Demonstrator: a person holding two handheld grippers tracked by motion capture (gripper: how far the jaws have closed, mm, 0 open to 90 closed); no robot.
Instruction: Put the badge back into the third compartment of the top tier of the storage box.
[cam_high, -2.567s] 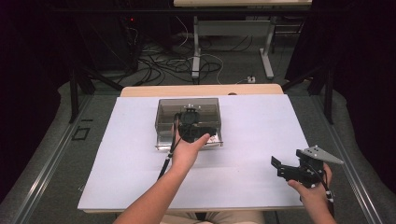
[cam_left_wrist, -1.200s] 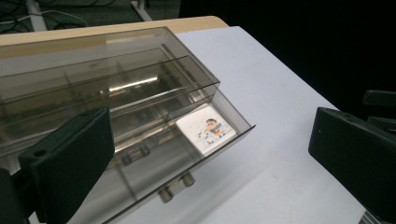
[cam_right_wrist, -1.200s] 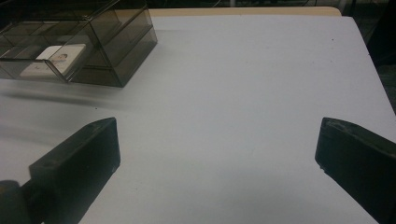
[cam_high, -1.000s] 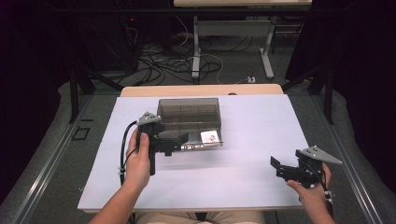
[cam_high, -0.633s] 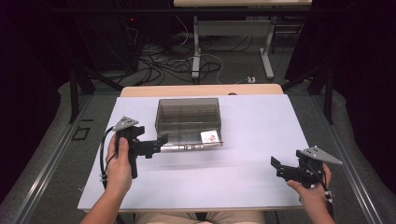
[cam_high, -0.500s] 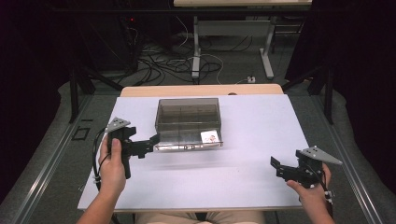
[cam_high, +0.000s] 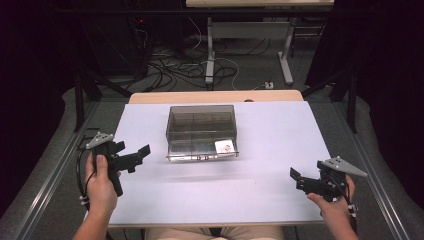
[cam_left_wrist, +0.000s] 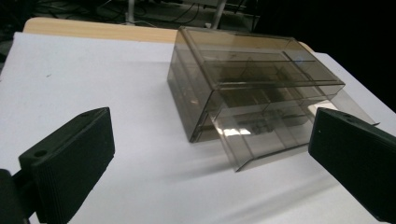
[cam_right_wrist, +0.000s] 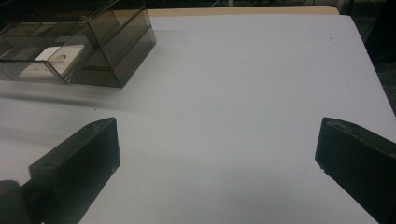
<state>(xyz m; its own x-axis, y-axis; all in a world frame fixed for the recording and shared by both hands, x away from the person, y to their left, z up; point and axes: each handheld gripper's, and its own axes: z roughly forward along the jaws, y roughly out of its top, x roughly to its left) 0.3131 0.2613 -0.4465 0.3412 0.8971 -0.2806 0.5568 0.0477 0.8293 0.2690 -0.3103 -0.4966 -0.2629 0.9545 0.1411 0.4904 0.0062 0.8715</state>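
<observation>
Left gripper (cam_high: 137, 156) hangs just left of the smoky plastic box (cam_high: 201, 131) mid-table, jaws wide and empty, right gripper (cam_high: 300, 180) well off to its right, also spread wide, and that drawer (cam_left_wrist: 261, 135) sticking out could catch a careless jaw and skid the box

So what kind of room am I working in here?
Most likely a lab or recording workspace, not a home: a plain white-topped table stands between black curtains, loose cables lie tangled on the grey floor behind it, and a smoky transparent plastic drawer box sits on the table.
</observation>
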